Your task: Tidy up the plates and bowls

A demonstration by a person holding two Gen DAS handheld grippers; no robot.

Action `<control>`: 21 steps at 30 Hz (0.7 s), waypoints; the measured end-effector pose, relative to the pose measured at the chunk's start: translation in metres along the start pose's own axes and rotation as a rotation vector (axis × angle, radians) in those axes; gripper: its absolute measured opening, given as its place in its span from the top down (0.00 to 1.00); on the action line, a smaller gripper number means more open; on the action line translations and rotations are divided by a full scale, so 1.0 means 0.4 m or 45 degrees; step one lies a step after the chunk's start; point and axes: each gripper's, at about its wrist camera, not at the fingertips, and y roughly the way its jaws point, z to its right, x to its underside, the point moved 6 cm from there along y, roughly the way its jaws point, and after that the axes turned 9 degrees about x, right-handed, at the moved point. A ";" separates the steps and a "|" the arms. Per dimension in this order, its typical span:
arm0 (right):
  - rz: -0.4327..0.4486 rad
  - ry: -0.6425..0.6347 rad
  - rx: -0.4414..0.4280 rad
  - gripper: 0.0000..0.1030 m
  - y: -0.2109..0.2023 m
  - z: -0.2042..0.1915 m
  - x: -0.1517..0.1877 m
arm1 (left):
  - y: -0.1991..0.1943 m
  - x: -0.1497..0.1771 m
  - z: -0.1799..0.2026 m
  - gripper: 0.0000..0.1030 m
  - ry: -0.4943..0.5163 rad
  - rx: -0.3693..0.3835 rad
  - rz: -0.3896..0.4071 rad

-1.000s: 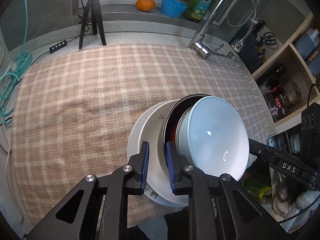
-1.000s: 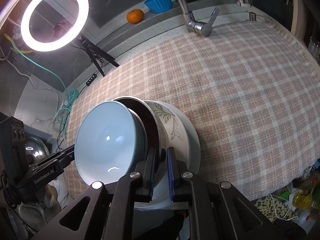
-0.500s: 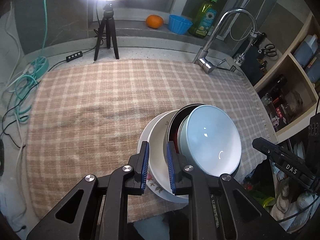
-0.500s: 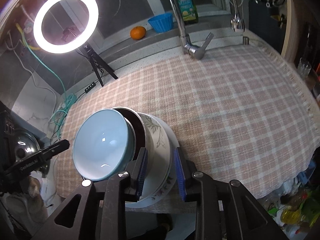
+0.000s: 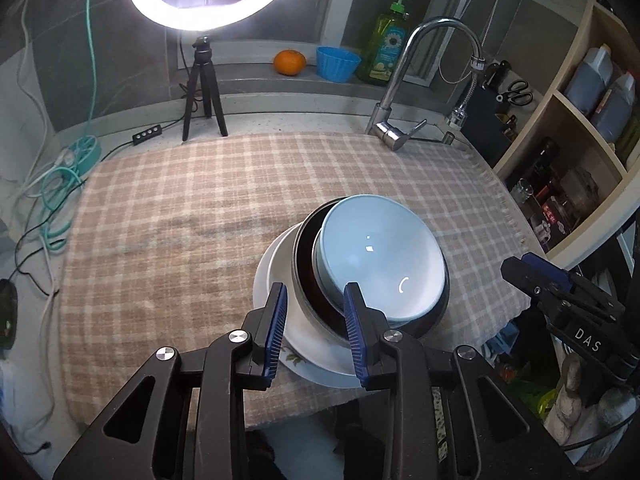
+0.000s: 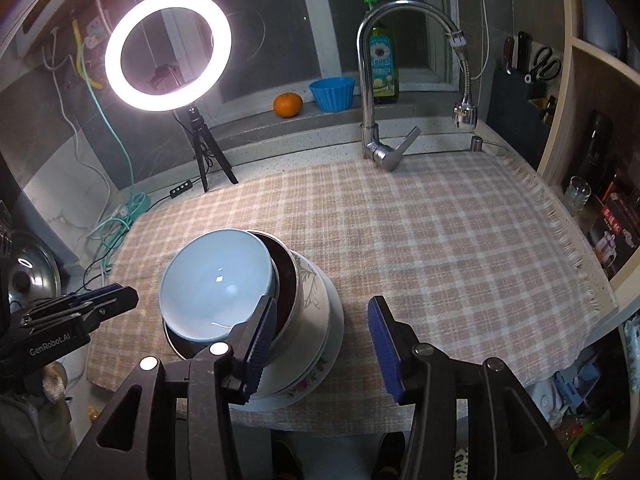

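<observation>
Bowls (image 5: pixel 380 264) nested on plates (image 5: pixel 280 264) — cloth's (image 5: pixel 200 200) near edge.

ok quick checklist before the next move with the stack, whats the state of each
1. Left hand-held gripper off the stack: ok, jaws opening, nothing pinched.
2. Right hand-held gripper off the stack: ok, jaws opening, clear of the rims.
3. Blue bowl seated level: not ok, it leans in the dark bowl.
4. Plates fully on the cloth: cannot tell, near edge sits close to the counter front.
5. Free cloth beside the stack: ok.
</observation>
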 end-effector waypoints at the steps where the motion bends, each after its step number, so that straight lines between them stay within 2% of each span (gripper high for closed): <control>1: 0.004 0.001 -0.002 0.58 -0.003 -0.001 0.000 | -0.002 0.001 0.000 0.73 0.001 -0.003 0.001; 3: 0.010 -0.003 0.003 0.57 -0.006 -0.003 0.000 | -0.005 0.005 0.001 0.73 -0.002 -0.009 0.000; 5: 0.019 -0.006 0.003 0.47 -0.008 -0.004 -0.001 | -0.011 0.007 -0.001 0.73 -0.005 -0.017 0.002; 7: 0.038 -0.004 0.006 0.44 -0.014 -0.006 -0.002 | -0.017 0.009 -0.001 0.73 -0.004 -0.028 0.006; 9: 0.055 -0.013 0.021 0.44 -0.020 -0.009 -0.004 | -0.020 0.009 -0.003 0.67 -0.008 -0.032 0.010; 10: 0.064 -0.022 0.030 0.44 -0.020 -0.010 -0.006 | -0.023 0.008 -0.003 0.61 -0.009 -0.035 0.015; 12: 0.071 -0.036 0.041 0.40 -0.018 -0.011 -0.007 | -0.026 0.006 -0.003 0.59 -0.010 -0.041 0.024; 14: 0.078 -0.036 0.039 0.30 -0.018 -0.012 -0.006 | -0.030 0.005 -0.002 0.59 -0.009 -0.047 0.032; 21: 0.104 -0.038 0.045 0.30 -0.026 -0.010 -0.015 | -0.038 -0.002 0.003 0.58 0.005 -0.047 0.046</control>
